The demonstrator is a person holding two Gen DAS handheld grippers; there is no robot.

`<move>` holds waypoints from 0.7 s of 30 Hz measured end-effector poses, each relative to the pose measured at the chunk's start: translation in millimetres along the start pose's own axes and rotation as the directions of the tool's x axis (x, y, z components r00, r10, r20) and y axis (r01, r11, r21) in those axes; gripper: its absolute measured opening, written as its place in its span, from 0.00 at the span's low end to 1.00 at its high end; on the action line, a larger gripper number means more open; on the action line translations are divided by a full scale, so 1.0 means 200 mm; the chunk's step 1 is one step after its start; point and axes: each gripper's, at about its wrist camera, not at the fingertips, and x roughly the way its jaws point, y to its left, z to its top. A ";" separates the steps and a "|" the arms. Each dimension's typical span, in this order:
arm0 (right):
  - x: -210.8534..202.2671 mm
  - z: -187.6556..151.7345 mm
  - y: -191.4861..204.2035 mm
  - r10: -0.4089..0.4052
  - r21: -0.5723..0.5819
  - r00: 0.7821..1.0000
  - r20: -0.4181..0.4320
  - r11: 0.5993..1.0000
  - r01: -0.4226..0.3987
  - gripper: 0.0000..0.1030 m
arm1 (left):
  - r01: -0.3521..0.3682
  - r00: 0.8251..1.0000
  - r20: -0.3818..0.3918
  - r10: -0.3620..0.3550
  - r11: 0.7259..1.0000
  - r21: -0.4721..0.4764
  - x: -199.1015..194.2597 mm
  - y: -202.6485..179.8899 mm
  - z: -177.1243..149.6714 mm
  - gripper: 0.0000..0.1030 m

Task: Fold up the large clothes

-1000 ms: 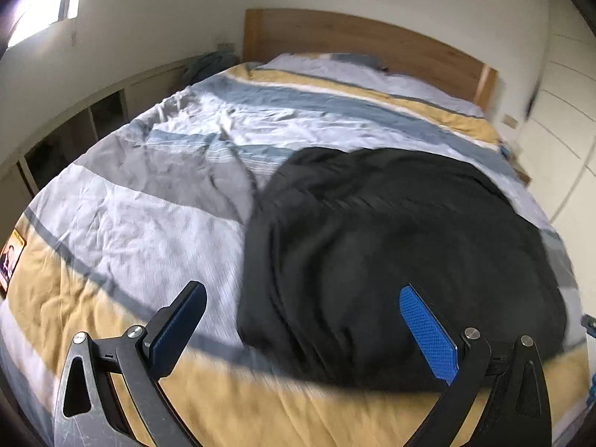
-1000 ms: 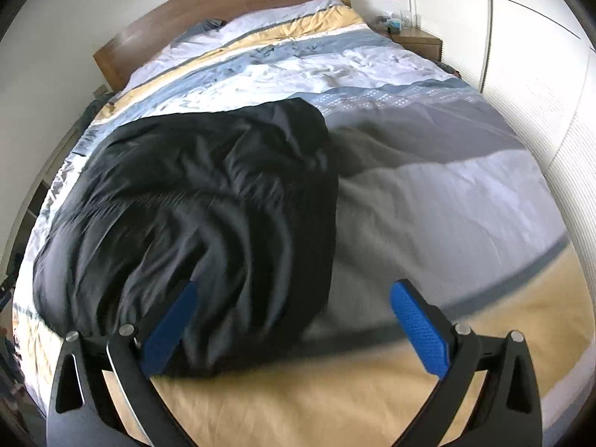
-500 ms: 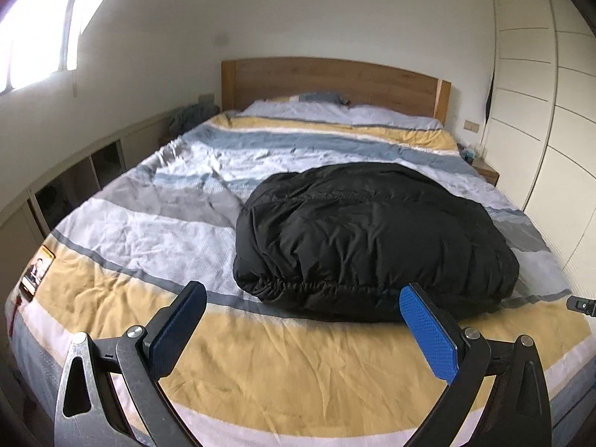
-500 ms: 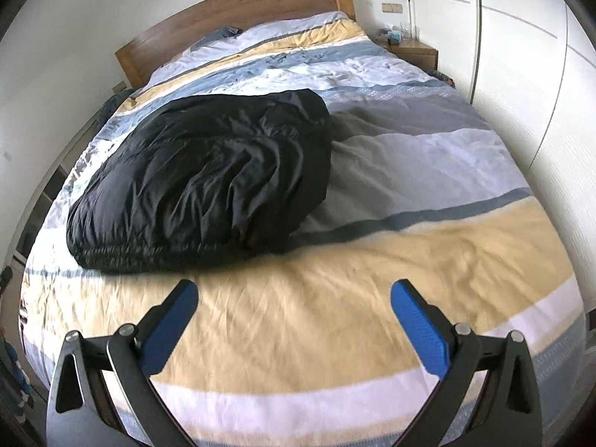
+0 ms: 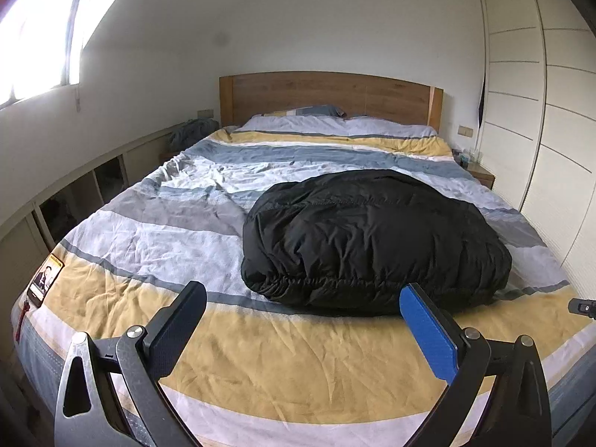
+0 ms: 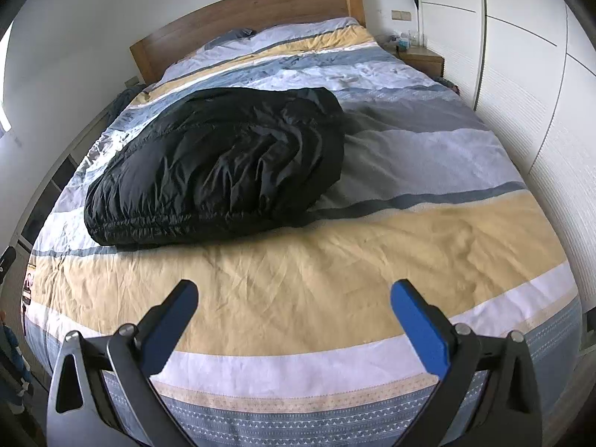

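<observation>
the puffy black quilted jacket (image 5: 372,238) lies in a folded bundle on the striped yellow, grey and white duvet (image 5: 283,357), nearer the duvet's foot than its pillow end. the left gripper (image 5: 301,324) and right gripper (image 6: 294,314) hover released and empty, well short of the jacket. the fold looks essentially done; any further step calls for reaching forward to its elastic hem.

Folded jacket (image 5: 372,238) lay on bed (image 5: 283,365) mid-mattress, headboard (image 5: 327,97) behind, wardrobe (image 5: 558,149) right, shelving (image 5: 74,201) left.
</observation>
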 end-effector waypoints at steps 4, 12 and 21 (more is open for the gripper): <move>0.05 -0.01 -0.03 0.009 0.028 1.000 -0.010 1.000 -0.009 1.00 | -0.007 1.000 -0.007 0.007 1.000 0.007 0.05 0.00 0.00 0.99; 0.21 0.02 -0.05 0.026 0.039 0.999 -0.030 0.999 -0.025 1.00 | -0.013 0.998 -0.057 0.015 0.999 0.032 0.22 -0.03 -0.05 0.99; 0.46 0.14 -0.09 0.106 0.096 0.994 -0.036 0.990 -0.102 1.00 | 0.065 0.978 -0.187 -0.088 0.990 -0.128 0.64 0.24 -0.03 0.99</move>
